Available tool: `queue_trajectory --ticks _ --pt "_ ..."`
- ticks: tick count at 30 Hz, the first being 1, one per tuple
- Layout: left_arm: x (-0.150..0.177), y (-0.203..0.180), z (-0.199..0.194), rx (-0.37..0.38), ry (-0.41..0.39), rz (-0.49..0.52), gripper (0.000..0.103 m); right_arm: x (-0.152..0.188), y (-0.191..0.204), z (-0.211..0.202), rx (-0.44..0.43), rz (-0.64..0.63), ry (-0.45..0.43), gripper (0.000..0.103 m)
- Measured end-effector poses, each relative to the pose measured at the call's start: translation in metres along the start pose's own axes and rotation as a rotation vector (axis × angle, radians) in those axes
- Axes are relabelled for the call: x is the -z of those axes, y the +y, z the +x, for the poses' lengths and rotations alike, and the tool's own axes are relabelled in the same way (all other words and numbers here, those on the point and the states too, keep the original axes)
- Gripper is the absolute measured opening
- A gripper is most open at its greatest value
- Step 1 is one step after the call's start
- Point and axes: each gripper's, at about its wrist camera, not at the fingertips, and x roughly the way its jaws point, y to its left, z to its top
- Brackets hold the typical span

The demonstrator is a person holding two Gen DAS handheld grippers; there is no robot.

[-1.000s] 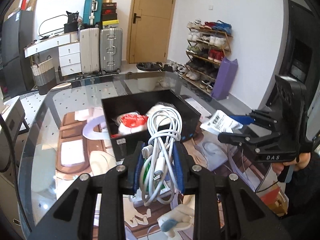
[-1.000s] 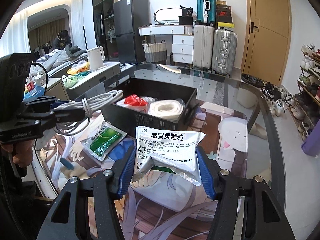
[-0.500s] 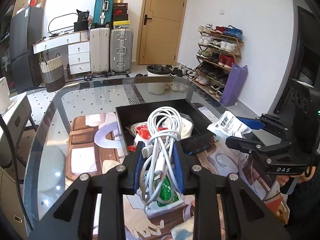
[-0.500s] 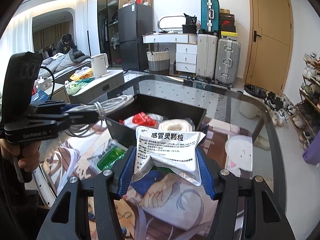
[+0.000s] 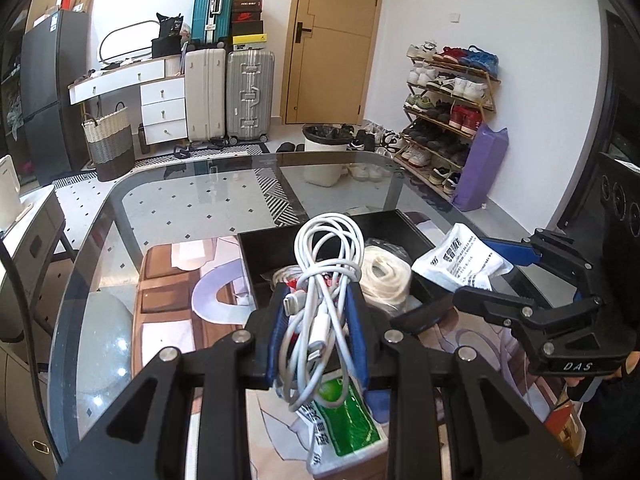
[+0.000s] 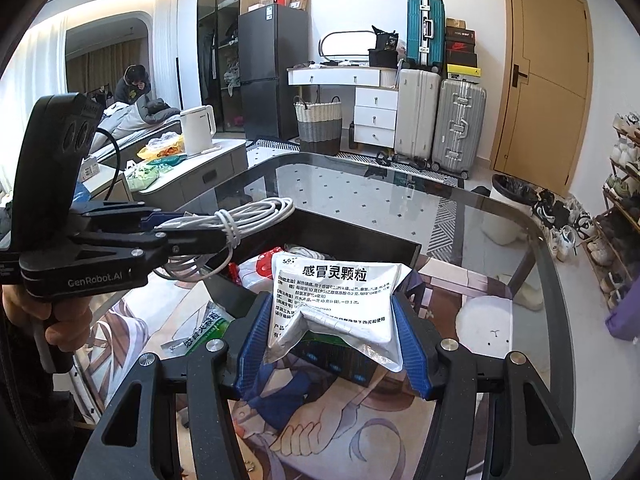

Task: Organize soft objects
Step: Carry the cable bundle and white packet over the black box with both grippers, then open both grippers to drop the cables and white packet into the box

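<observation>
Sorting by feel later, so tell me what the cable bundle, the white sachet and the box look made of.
Cable bundle: white rubbery plastic sheath, smooth, slightly glossy, bending in loose loops.
White sachet: probably foil-laminate film; printed matte front, shiny silver creased underside.
Black box: thin, stiff, matte walls, likely cardboard or plastic; cannot tell which.

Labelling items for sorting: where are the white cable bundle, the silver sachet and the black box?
white cable bundle (image 5: 320, 312), left wrist view, strands between pads.
silver sachet (image 6: 336, 300), right wrist view, printed face.
black box (image 6: 360, 226), right wrist view, far rim.

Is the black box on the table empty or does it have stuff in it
Partly filled: the black box holds a white rope coil and a red-and-white packet.
</observation>
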Motion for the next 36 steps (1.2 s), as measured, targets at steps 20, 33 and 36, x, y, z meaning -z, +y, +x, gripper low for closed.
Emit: queue_trajectory --ticks 20,33,36 --pt "-0.021 0.002 0.054 -0.018 0.07 0.048 0.026 -0.019 -0.012 0.064 -0.019 -0.045 0.075 0.059" --pt "-0.021 -0.002 0.056 0.046 0.082 0.117 0.026 -0.02 -0.015 0.082 0.001 -0.113 0.105 0.059" --pt "-0.02 -0.005 0.058 0.049 0.083 0.132 0.026 -0.019 -0.015 0.082 -0.001 -0.115 0.105 0.059"
